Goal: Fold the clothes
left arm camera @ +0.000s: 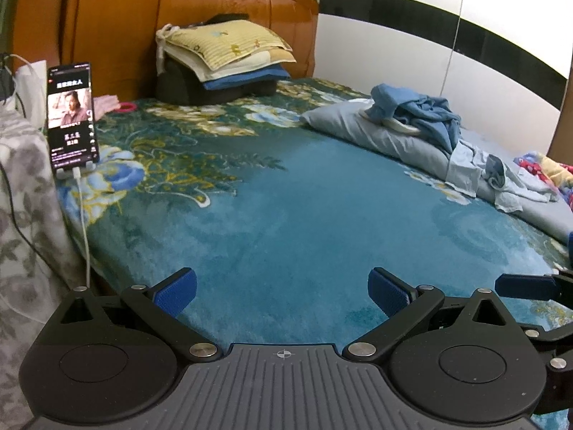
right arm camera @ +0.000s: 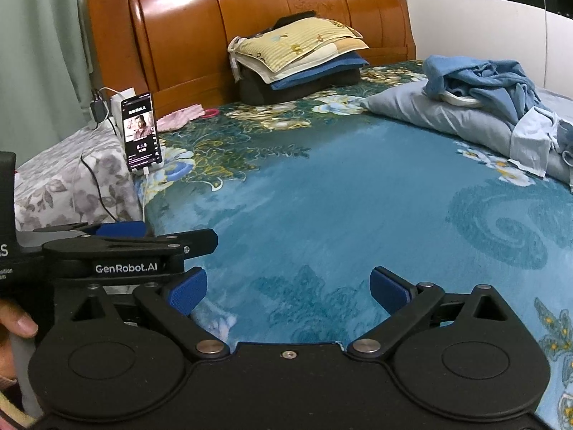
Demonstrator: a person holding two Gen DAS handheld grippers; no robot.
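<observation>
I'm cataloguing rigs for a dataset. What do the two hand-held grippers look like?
Both match: the left hand-held gripper and right hand-held gripper have black linkage arms, silver pivot bolts, round black discs and blue textured pads. The left one's side reads "GenRobot.AI" in white.

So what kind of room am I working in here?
Almost certainly a home bedroom: a bed under a teal floral blanket with a carved wooden headboard, a stack of folded linens and a pillow against it, and crumpled blue clothes on a grey pillow. Both grippers hover open above the blanket.
</observation>
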